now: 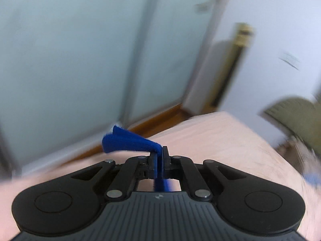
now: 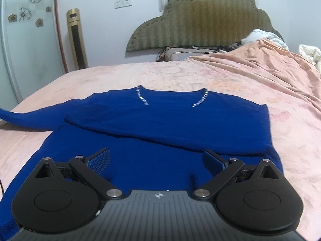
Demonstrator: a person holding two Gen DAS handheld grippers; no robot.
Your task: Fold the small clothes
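Sprawling over a pink bedspread (image 2: 200,76), blue sweater (image 2: 160,124); left gripper (image 1: 159,156) pinching its sleeve (image 1: 128,142); right gripper (image 2: 156,160) gaping wide; padded headboard (image 2: 200,16) behind.

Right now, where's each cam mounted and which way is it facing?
Left wrist: on the left tool, facing frosted doors past the bed; tool shut on a blue sleeve end.
Right wrist: on the right tool, open over the blue sweater, facing the headboard.
Shared: sweater, bed, gold tower unit.

A home bedroom: a bed (image 2: 200,76) with padded headboard (image 2: 200,20) and pink bedspread (image 2: 280,120).
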